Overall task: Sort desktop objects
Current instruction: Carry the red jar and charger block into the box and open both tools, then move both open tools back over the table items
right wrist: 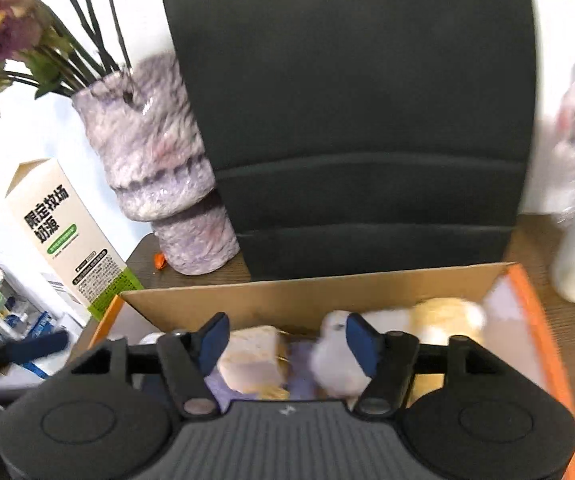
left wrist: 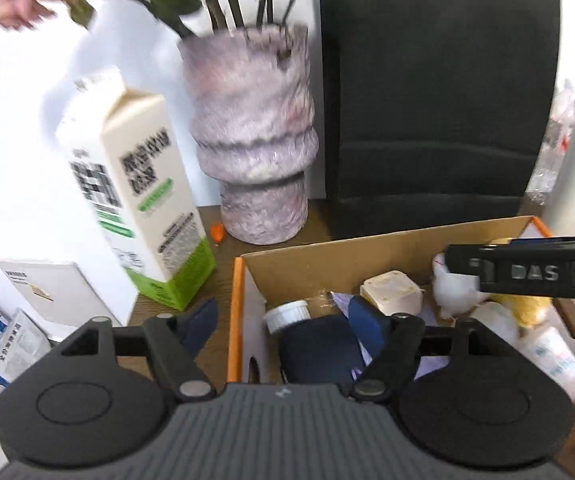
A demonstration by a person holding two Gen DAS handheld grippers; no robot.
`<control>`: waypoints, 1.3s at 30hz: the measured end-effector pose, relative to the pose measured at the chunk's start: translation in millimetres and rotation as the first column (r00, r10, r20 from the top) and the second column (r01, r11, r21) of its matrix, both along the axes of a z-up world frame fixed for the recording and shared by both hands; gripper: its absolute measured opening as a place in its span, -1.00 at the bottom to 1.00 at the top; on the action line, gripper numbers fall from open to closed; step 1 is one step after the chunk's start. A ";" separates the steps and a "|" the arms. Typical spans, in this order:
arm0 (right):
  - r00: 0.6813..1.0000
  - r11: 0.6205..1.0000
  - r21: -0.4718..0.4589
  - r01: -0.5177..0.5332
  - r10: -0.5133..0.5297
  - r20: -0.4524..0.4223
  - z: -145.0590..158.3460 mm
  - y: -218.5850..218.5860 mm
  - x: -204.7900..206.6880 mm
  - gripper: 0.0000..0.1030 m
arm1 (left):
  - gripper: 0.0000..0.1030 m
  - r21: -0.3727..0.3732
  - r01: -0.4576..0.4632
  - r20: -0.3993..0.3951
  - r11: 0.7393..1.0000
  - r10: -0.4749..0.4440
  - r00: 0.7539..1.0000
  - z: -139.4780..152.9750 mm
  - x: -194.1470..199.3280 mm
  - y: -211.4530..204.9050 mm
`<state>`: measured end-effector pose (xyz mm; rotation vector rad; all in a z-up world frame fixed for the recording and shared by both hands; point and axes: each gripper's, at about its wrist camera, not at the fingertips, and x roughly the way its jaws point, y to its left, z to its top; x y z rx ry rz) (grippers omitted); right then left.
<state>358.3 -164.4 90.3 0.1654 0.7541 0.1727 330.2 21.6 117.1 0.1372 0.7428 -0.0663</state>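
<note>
Sorting looks to be between items: most small things already lie in the cardboard box [left wrist: 327,264], while a milk carton [left wrist: 143,200] stands outside it at the left, beside a mauve vase [left wrist: 251,140] on the wooden desk. The left gripper [left wrist: 283,320] hangs with its jaws wide apart, one blue pad outside the box's orange edge and the other above a dark blue item inside; nothing is clamped. Further right, the right gripper [right wrist: 287,338] hovers over the box [right wrist: 367,284], jaws moderately parted above a beige block [right wrist: 253,356] and a white soft toy [right wrist: 337,364], gripping neither. The next move probably calls for choosing a remaining object, likely the carton, and squaring the jaws to it.
</note>
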 end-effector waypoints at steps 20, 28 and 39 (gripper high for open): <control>0.999 0.999 -0.008 -0.052 0.052 0.002 -20.6 -73.7 -266.4 0.72 | 1.00 -0.063 -0.101 0.054 0.993 0.105 0.993 -45.6 -274.8 -0.1; 0.999 0.999 -0.035 0.038 -0.037 0.023 -62.6 -71.2 -347.9 0.72 | 1.00 -0.067 -0.042 0.162 0.997 0.052 0.985 -87.8 -346.5 -9.2; 0.997 0.999 -0.003 0.031 -0.031 0.076 -80.9 -70.2 -380.1 0.87 | 1.00 -0.077 -0.017 0.121 0.997 0.026 0.992 -96.0 -342.0 -9.0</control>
